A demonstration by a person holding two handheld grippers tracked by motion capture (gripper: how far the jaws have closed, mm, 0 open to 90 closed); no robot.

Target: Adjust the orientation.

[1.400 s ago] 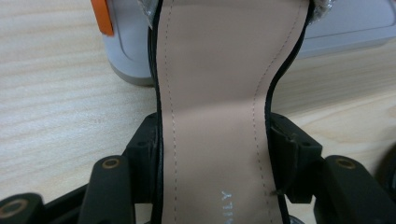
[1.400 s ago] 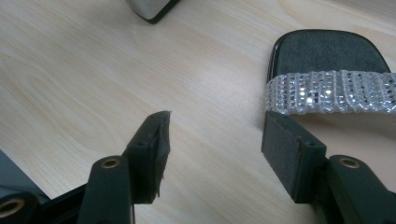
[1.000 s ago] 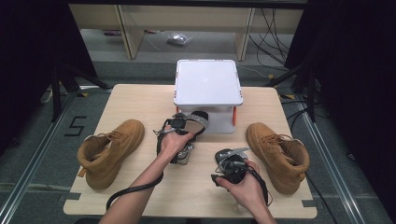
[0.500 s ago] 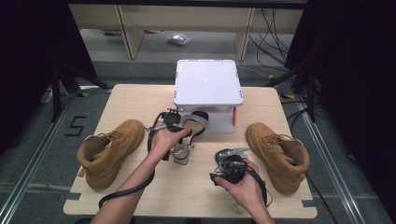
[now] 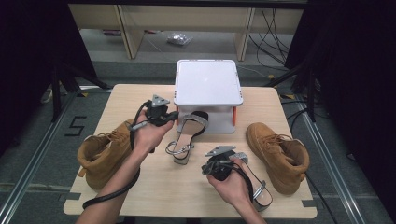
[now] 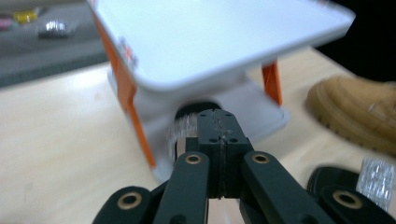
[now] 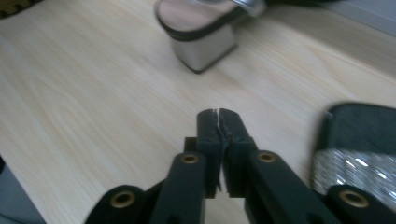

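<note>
Two silver strappy heeled sandals lie on the wooden table (image 5: 140, 186). One sandal (image 5: 187, 135) has its toe tucked under the white stand (image 5: 208, 81). The other sandal (image 5: 256, 186) lies under the person's right hand. My left gripper (image 5: 172, 116) is raised by the stand's front left corner. Its jaws have just been closing and are shut on nothing (image 6: 218, 119), with the sandal's glitter strap (image 6: 180, 130) behind them. My right gripper (image 5: 206, 169) hovers low at centre front. Its jaws have just been closing too and are shut and empty (image 7: 218, 114), aimed at a block heel (image 7: 201, 32).
A tan boot (image 5: 105, 151) lies on its side at the table's left and a second one (image 5: 280, 154) stands at the right. The white stand has orange legs (image 6: 133, 107). Shelving and cables are on the floor beyond the table.
The left hand has lifted its gripper up and leftward, away from the sandal by the stand. The right hand has shifted slightly.
</note>
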